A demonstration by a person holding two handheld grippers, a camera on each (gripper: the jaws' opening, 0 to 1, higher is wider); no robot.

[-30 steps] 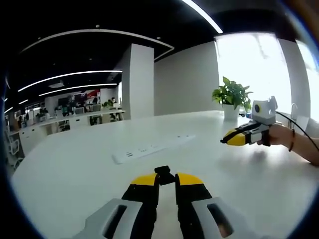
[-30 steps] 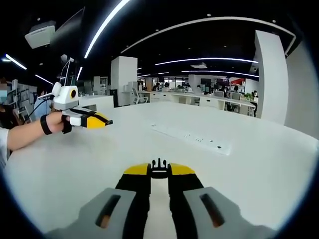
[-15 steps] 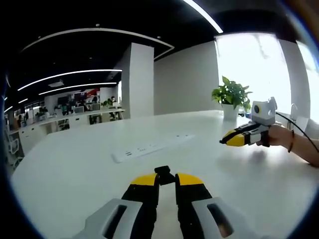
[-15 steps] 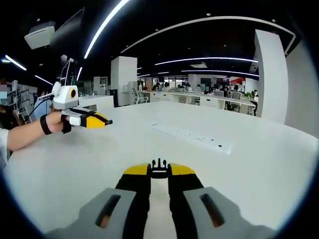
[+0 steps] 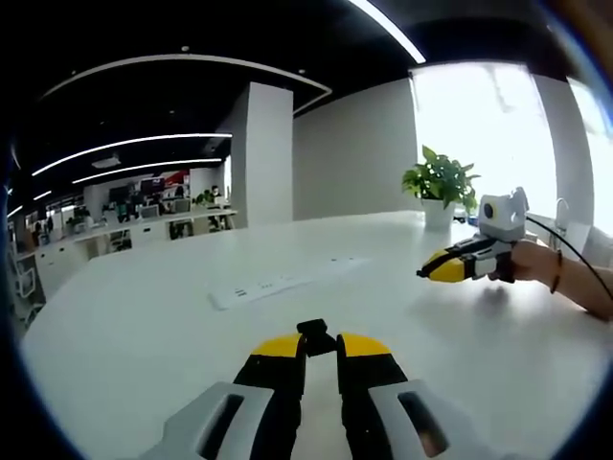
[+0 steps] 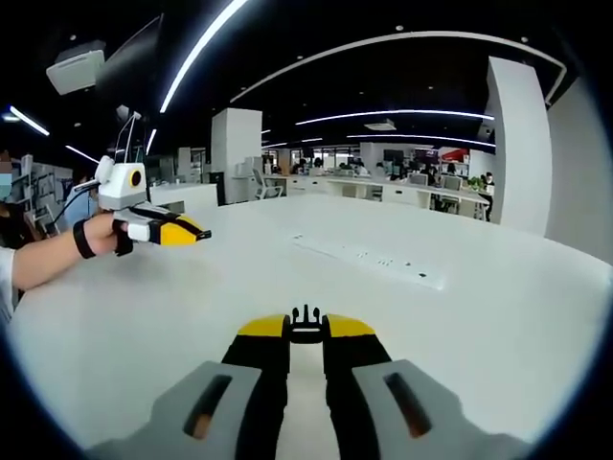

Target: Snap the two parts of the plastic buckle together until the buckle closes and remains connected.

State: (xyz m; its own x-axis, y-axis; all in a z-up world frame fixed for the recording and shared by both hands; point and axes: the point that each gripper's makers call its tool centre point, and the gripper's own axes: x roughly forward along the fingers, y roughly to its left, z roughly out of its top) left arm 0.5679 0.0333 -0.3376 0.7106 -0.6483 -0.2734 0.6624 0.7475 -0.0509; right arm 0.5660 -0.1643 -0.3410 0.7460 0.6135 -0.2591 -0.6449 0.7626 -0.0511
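Buckle halves: socket half [image 5: 316,334] pinched in our left hand-held gripper [image 5: 317,347] | pronged half [image 6: 306,323] pinched in right hand-held gripper [image 6: 306,331] | both above bench [image 5: 144,307], well apart | we judge light, stiff, slippery plastic; grip bodies, keep prongs free.

Both views slightly shifted, camera motion.

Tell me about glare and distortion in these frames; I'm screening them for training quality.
Left gripper view: the window behind the potted plant is blown out white, and ceiling light strips bow with fisheye curvature. Right gripper view: even lighting, no glare on the white table, straight edges curve near the rim. Both buckle parts look sharp.
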